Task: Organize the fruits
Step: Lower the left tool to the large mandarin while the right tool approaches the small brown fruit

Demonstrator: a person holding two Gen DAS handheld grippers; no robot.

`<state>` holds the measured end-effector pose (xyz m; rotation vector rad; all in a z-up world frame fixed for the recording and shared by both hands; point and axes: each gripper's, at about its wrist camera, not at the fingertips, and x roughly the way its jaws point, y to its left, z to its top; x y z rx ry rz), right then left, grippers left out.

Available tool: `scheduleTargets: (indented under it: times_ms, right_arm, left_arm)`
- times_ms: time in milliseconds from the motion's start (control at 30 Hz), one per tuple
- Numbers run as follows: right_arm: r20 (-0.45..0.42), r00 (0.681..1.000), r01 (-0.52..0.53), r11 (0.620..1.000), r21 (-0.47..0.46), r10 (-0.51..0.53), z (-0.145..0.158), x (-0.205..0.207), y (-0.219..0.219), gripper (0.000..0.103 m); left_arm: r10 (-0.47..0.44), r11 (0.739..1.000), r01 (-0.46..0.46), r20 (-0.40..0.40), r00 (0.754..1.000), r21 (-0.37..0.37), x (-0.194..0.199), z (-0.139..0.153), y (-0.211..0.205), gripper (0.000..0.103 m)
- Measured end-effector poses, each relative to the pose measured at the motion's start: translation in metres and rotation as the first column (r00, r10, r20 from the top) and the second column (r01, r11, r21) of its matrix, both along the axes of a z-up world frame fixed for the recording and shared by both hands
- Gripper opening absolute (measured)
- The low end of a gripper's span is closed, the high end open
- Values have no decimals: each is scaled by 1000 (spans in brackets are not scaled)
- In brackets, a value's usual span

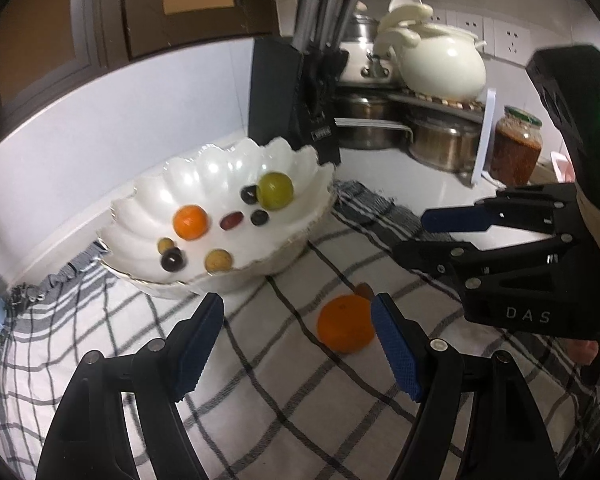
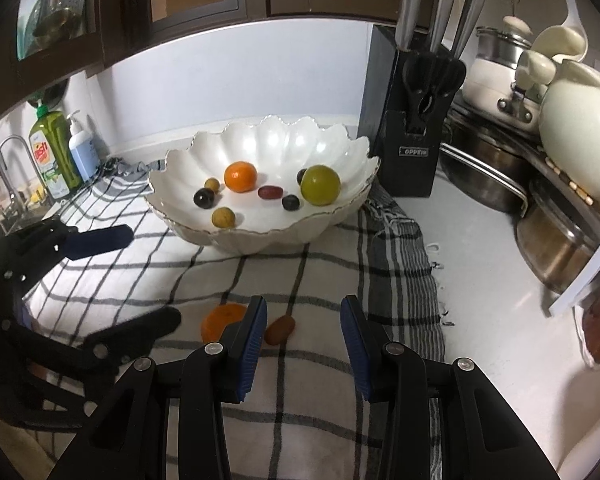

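Note:
A white scalloped bowl (image 1: 204,172) (image 2: 280,144) stands on a checked cloth (image 1: 260,400) (image 2: 320,280). It holds a mandarin (image 1: 190,222) (image 2: 241,176), a green fruit (image 1: 275,191) (image 2: 320,185), a red grape and several small dark and yellowish fruits. A second mandarin (image 1: 345,324) (image 2: 220,326) lies on the cloth, close to the right finger of my open left gripper (image 1: 296,344) (image 2: 154,274). A small brown fruit (image 1: 365,290) (image 2: 280,329) lies beside it, between the fingers of my right gripper (image 2: 304,340) (image 1: 424,238). That gripper stands open and its pads do not touch the fruit.
A black knife block (image 1: 284,92) (image 2: 408,140) stands just behind the bowl. Steel pots, a white pot (image 1: 440,64) and a jar of red sauce (image 1: 516,148) crowd the right corner. Dish soap (image 2: 54,152) and a tap (image 2: 8,160) are at far left.

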<state>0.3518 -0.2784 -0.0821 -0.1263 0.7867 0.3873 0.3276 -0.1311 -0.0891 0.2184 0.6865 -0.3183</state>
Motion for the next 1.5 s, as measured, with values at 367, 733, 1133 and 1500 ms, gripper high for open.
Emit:
scheduleTargets:
  times_ms: [367, 733, 1133, 1500]
  right_arm:
    - [-77, 991, -113, 993, -33, 110, -24, 12, 0, 40]
    - [-182, 935, -332, 933, -139, 306, -40, 26, 13, 40]
    - [-211, 889, -441, 885, -152, 407, -43, 38, 22, 40]
    - [-218, 881, -453, 880, -141, 419, -44, 39, 27, 40]
  left_arm:
    - [-62, 998, 62, -67, 996, 5, 6, -26, -20, 76]
    - [-92, 996, 91, -134, 987, -15, 21, -40, -26, 75]
    - [-125, 991, 115, -192, 973, -63, 35, -50, -27, 50]
    - [-84, 995, 72, -159, 984, -76, 28, -40, -16, 46]
